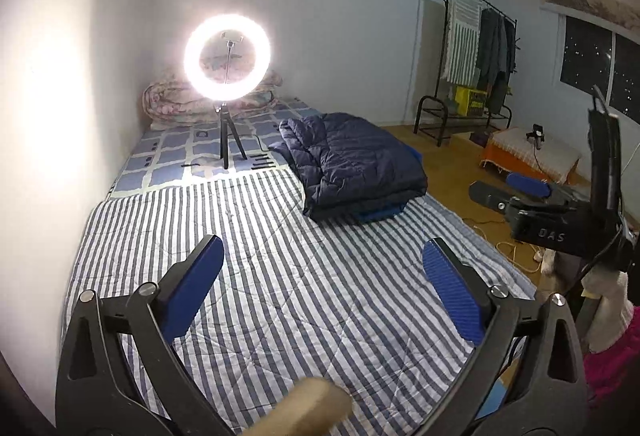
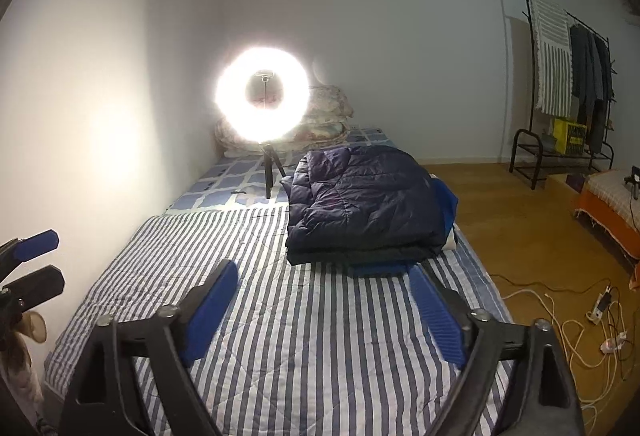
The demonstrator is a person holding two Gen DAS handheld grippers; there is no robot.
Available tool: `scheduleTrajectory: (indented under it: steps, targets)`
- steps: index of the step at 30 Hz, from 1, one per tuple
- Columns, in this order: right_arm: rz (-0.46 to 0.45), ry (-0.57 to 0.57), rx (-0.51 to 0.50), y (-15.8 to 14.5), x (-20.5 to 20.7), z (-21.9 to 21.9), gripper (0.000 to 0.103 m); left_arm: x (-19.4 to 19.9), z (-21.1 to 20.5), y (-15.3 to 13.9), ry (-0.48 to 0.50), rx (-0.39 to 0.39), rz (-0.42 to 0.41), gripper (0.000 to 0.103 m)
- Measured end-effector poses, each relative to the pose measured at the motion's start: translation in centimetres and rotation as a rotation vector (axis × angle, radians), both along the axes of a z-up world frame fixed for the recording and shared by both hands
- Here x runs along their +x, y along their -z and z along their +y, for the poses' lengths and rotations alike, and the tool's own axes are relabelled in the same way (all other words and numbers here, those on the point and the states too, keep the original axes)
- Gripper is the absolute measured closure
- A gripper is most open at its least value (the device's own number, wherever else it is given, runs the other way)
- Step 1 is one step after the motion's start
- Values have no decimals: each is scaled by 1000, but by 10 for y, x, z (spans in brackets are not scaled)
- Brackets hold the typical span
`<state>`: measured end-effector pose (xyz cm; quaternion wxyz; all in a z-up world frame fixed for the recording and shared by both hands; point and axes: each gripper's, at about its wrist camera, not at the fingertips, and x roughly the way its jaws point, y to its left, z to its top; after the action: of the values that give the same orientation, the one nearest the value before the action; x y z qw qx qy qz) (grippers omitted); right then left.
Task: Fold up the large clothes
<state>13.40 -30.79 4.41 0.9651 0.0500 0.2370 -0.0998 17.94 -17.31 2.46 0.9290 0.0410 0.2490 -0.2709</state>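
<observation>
You are in a home bedroom. Near you lies a low bed with a striped quilt (image 2: 280, 316), and a folded floral blanket (image 1: 168, 104) is at its far end. At the far right a clothes rack (image 2: 568, 76) stands on the wooden floor (image 2: 500, 196).

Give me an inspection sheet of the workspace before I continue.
Surface: bed with striped quilt, checked sheet beyond it.
Job's things: navy down jacket, folded, on the quilt's far right, over something blue.
Clutter: lit ring light on a tripod on the bed; rolled floral bedding by the wall.
Grippers: left hand-held gripper open, empty; right hand-held gripper open, empty; both above the quilt.
Cables: cords and power strips on the floor, right of the bed.
Surroundings: clothes rack, dark window, low orange bench.
</observation>
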Motion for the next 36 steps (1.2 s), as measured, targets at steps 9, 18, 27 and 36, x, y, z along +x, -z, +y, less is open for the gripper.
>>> scheduleTrajectory:
  steps: [9, 18, 27, 36]
  targets:
    - [-13, 22, -20, 13, 5, 2, 0, -1, -6, 12, -71, 62, -11, 0]
    - [-11, 35, -48, 20, 7, 4, 0, -5, -9, 18, -91, 108, -38, 0]
    - [-7, 32, -41, 21, 9, 4, 0, -6, -7, 20, -83, 104, -30, 0]
    - [7, 24, -34, 25, 13, 2, 0, -8, -7, 18, -84, 101, -35, 0]
